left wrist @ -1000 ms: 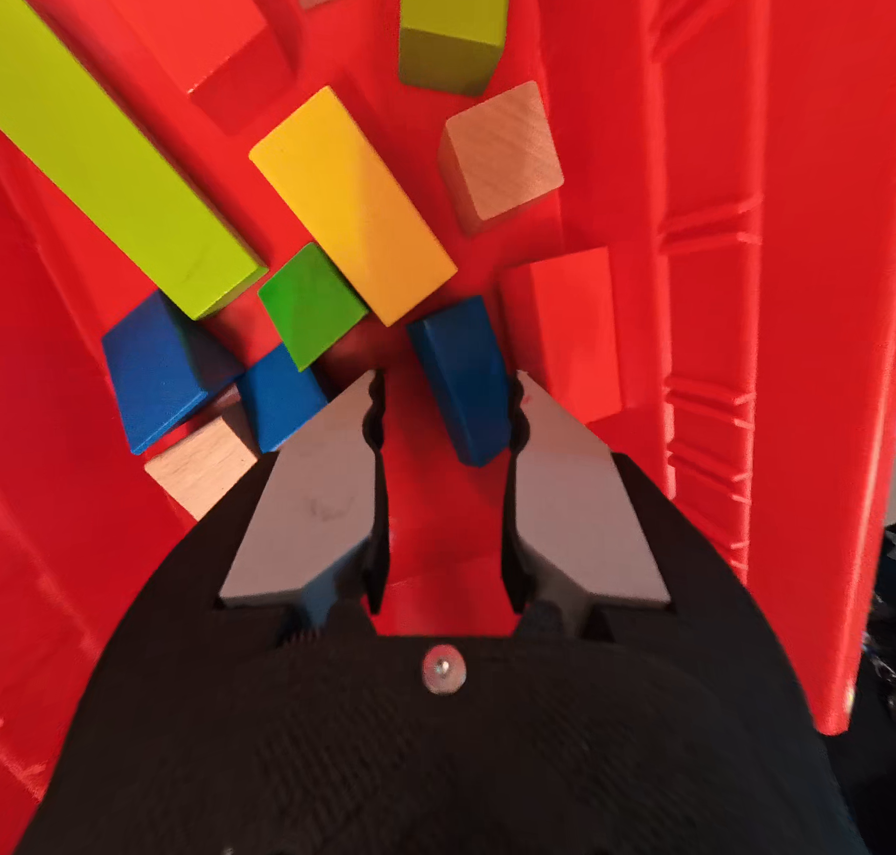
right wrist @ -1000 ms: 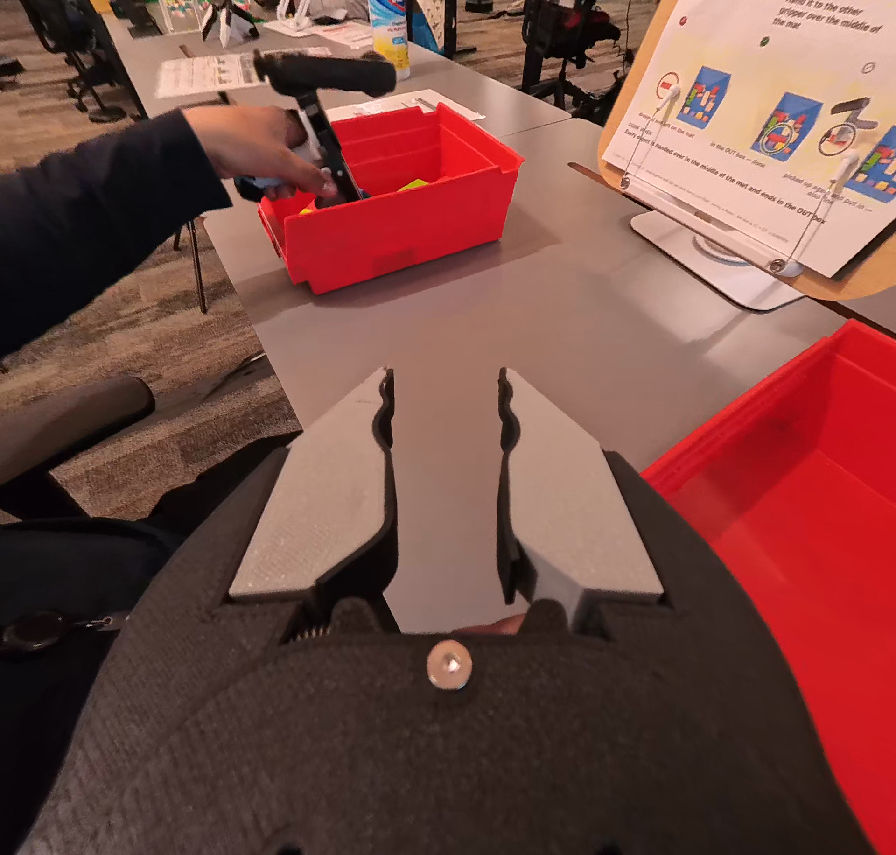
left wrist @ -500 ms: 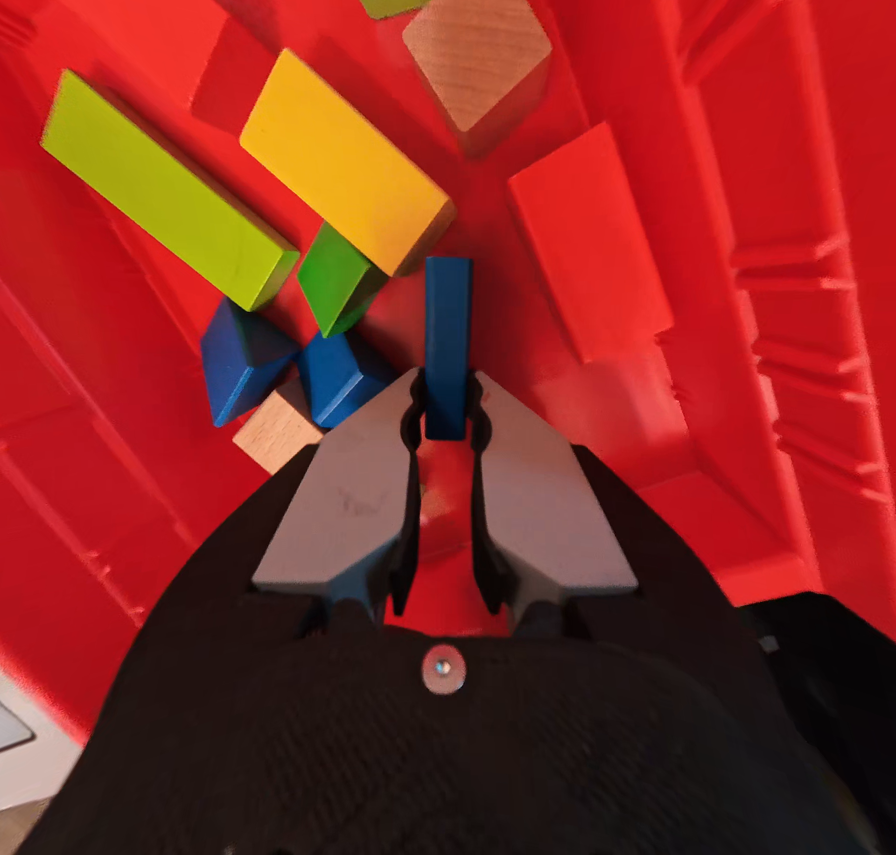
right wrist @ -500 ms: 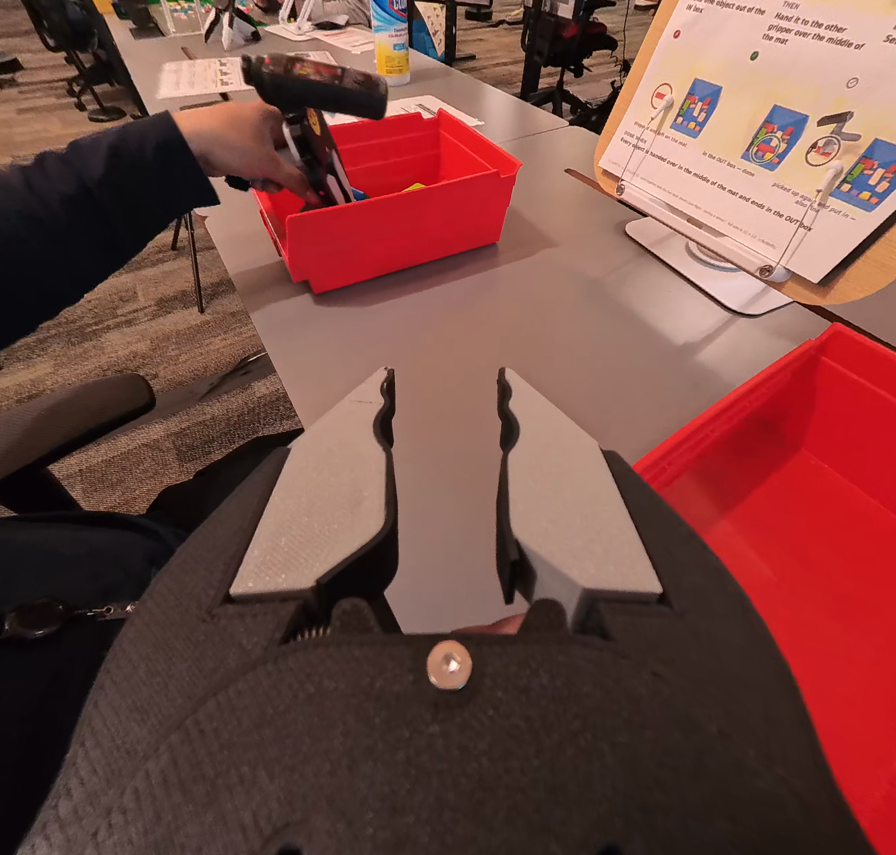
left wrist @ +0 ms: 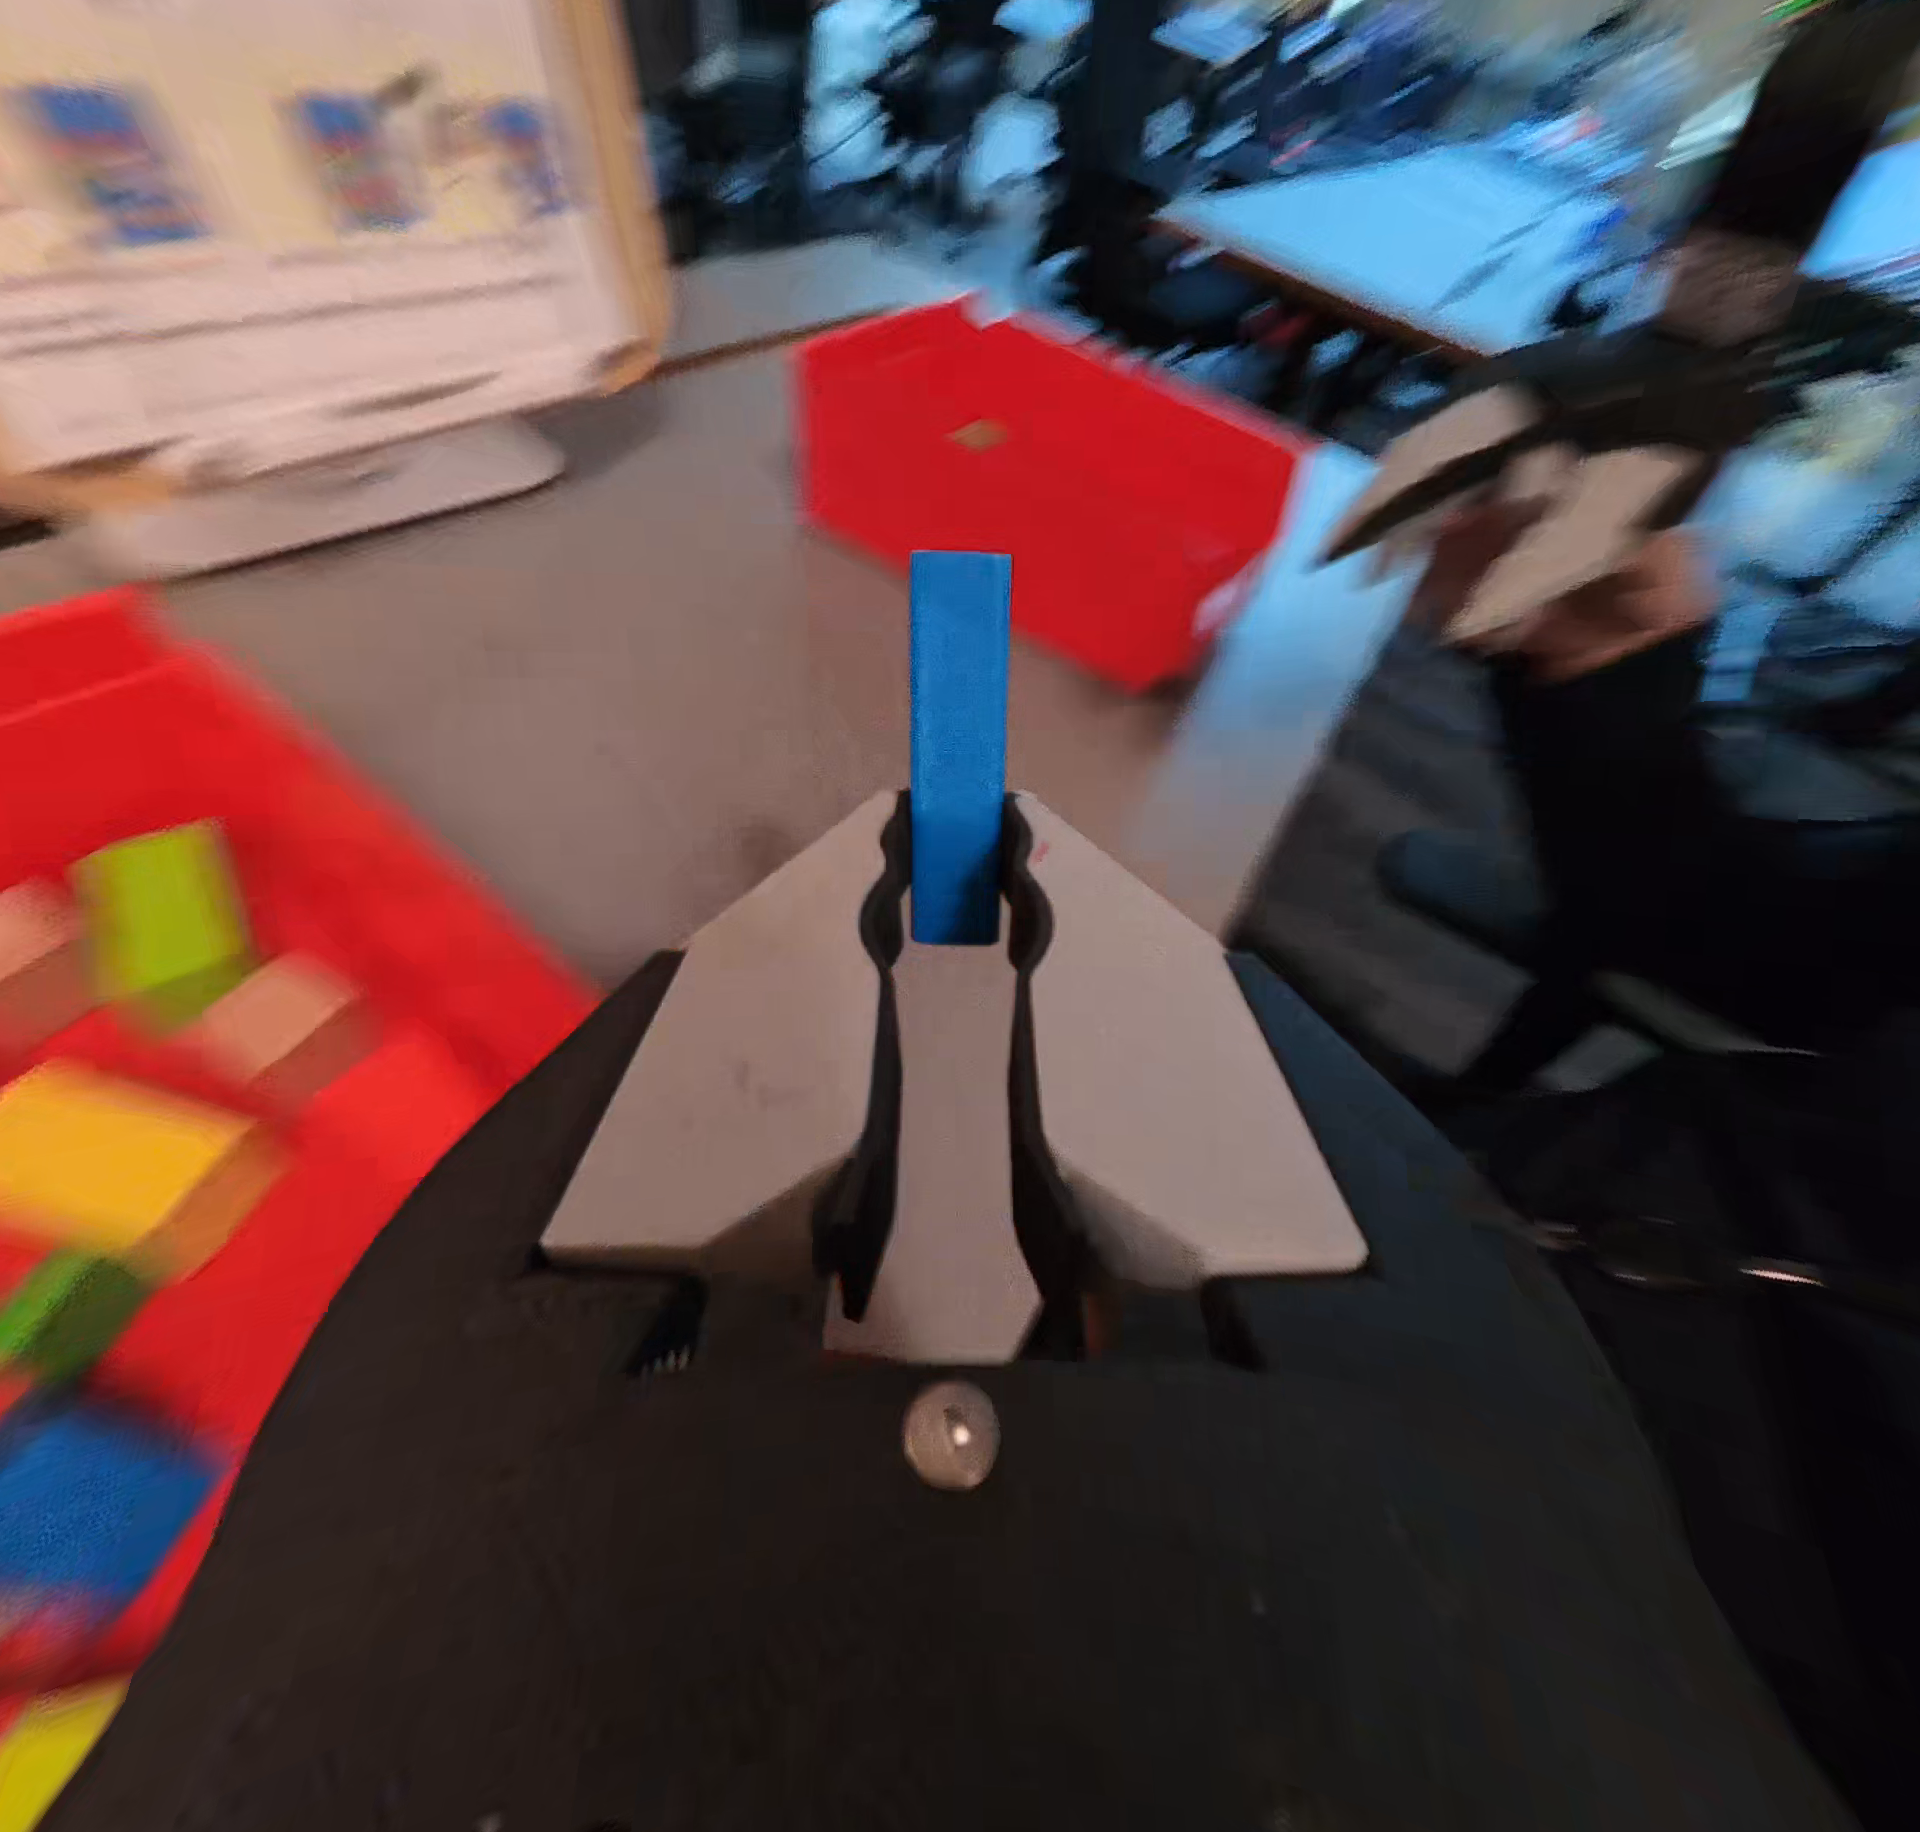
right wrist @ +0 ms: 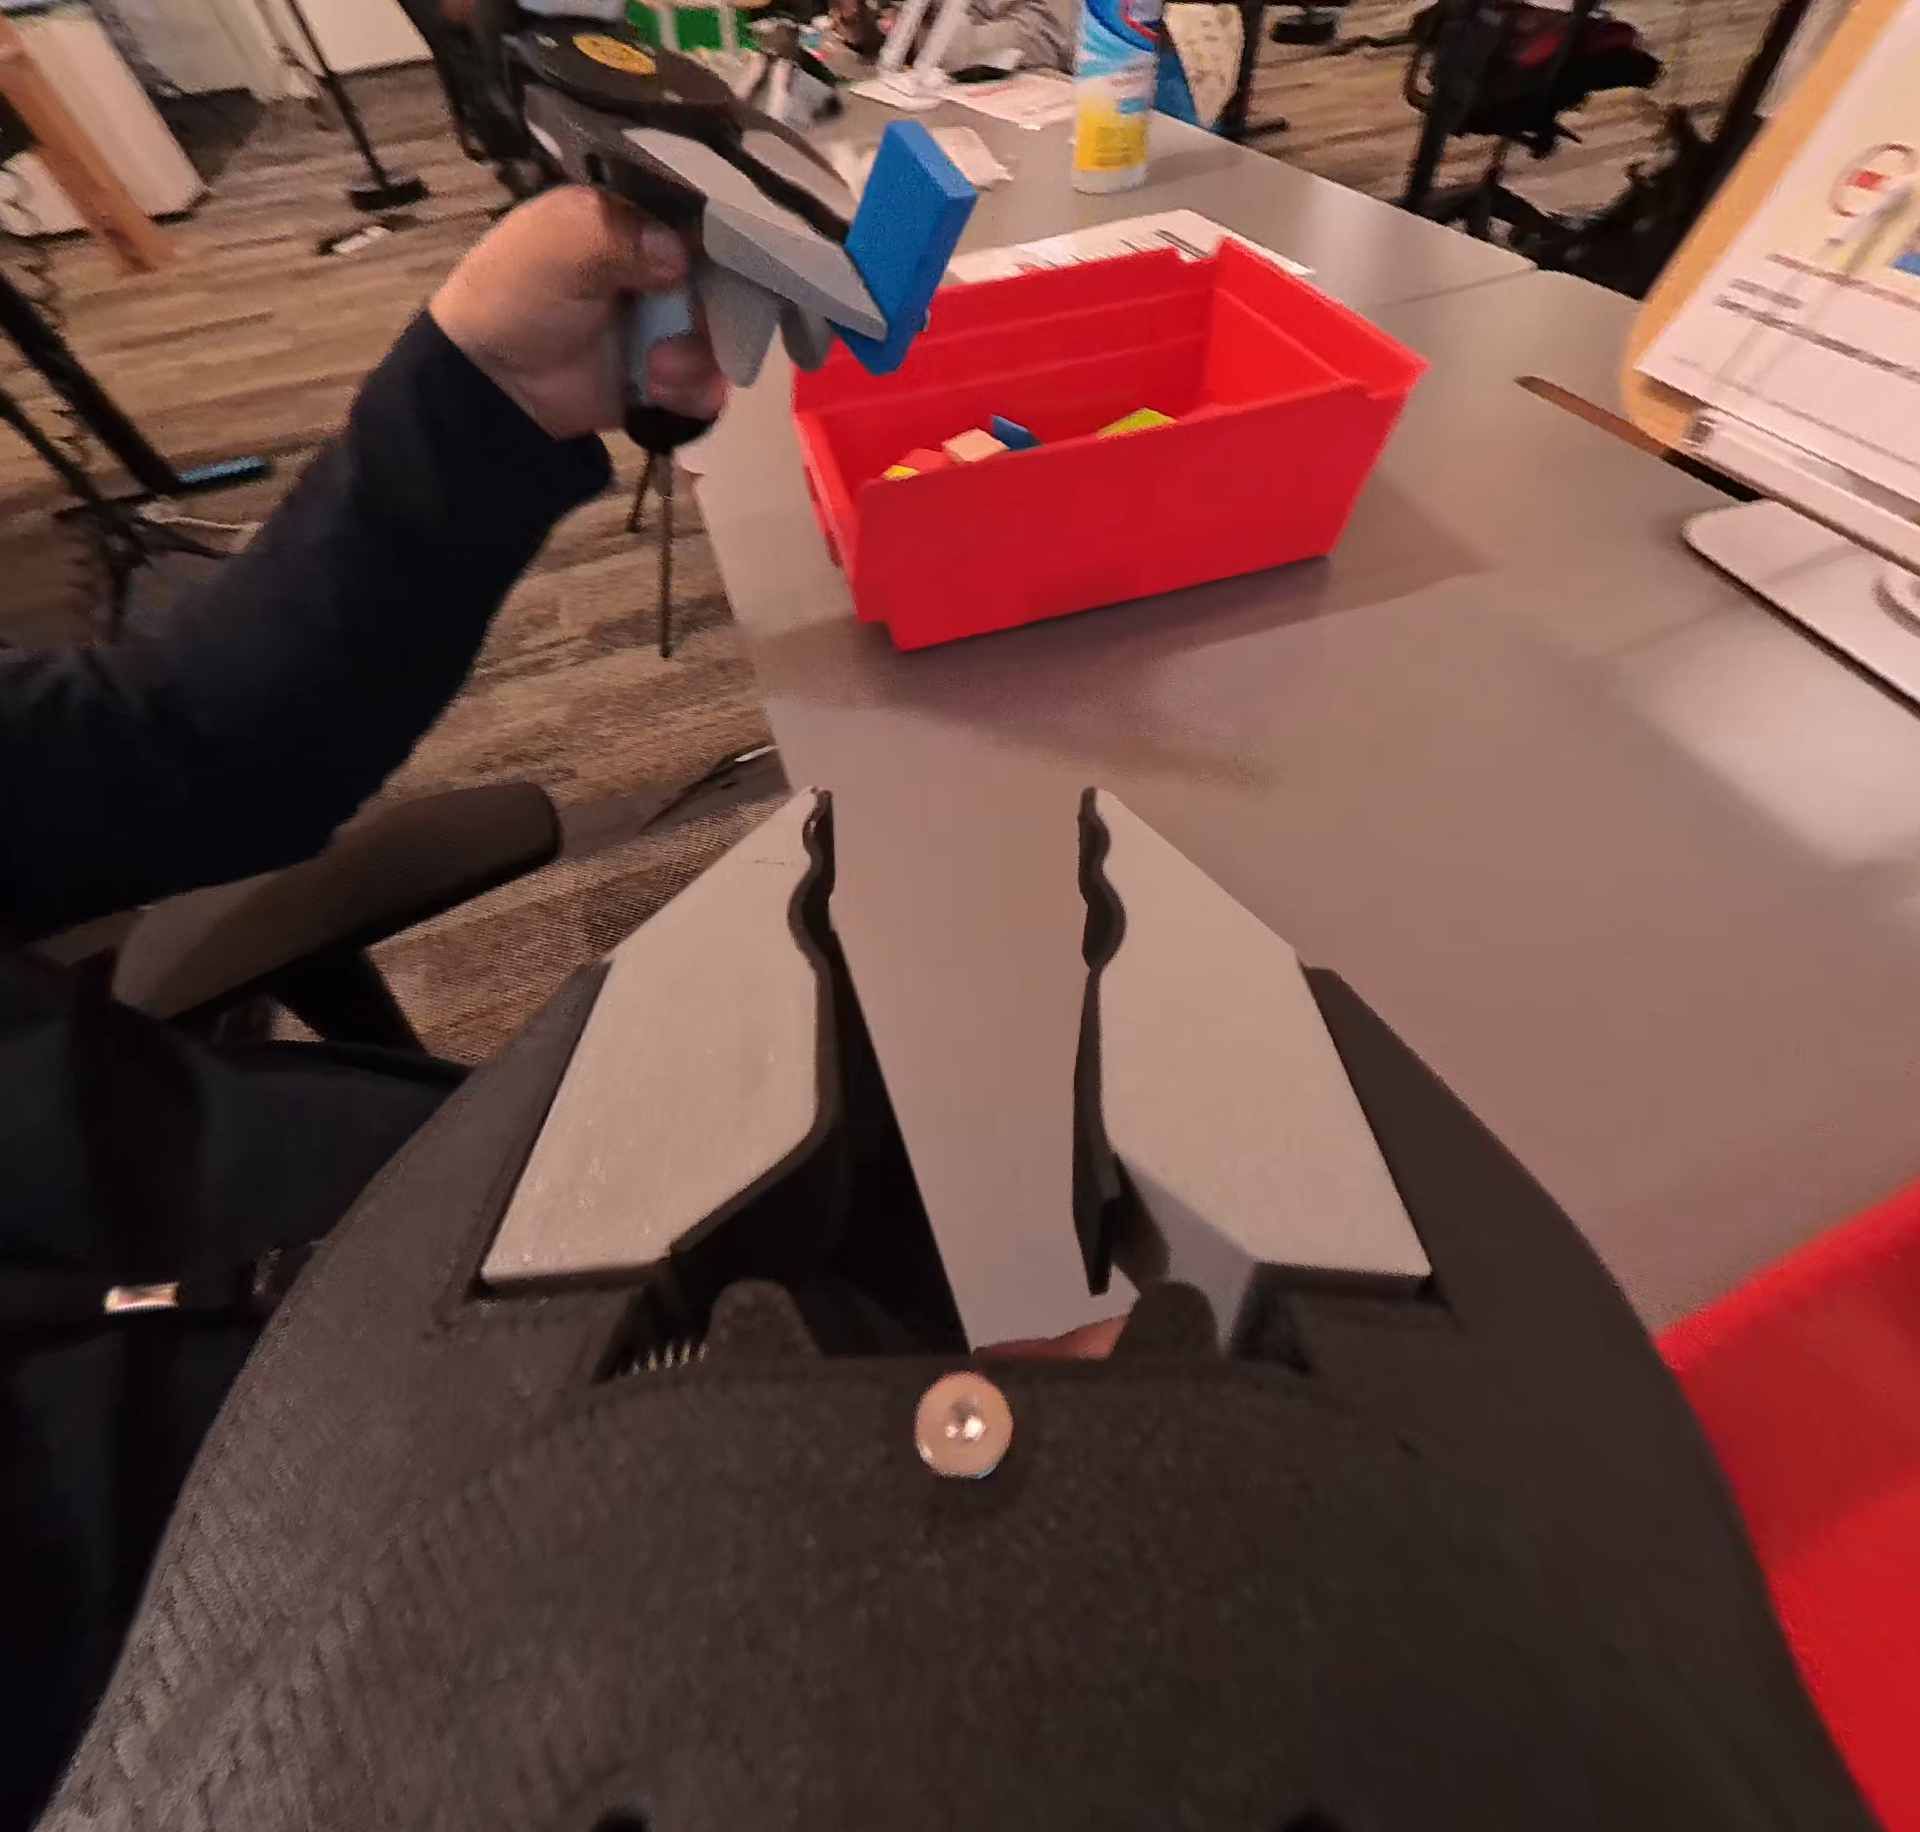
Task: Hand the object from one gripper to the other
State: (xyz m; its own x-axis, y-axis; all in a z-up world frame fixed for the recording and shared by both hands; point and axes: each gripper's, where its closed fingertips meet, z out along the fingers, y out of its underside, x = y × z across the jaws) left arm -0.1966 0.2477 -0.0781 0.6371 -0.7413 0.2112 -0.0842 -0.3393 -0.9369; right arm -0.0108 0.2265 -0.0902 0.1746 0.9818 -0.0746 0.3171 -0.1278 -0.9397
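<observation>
My left gripper (left wrist: 958, 826) is shut on a flat blue block (left wrist: 959, 722), which sticks out forward past the fingertips. In the right wrist view the left gripper (right wrist: 873, 312) holds the blue block (right wrist: 904, 234) in the air, above the left end of the red bin of blocks (right wrist: 1091, 525). My right gripper (right wrist: 951, 816) is open and empty, low over the grey table's near edge. It shows blurred at the right of the left wrist view (left wrist: 1496, 494).
A second red bin (right wrist: 1808, 1450) sits at the lower right, also in the left wrist view (left wrist: 1039, 494). An instruction board on a stand (right wrist: 1808, 328) is at the right. A spray bottle (right wrist: 1117, 57) stands behind. A chair armrest (right wrist: 343, 889) is at the left. The tips of one gripper are about 20 cm away from the tips of the other.
My left gripper closed on the blue block in the bin, then lifted it out and swung it toward the right gripper. The right gripper stayed open and tilted slightly.
</observation>
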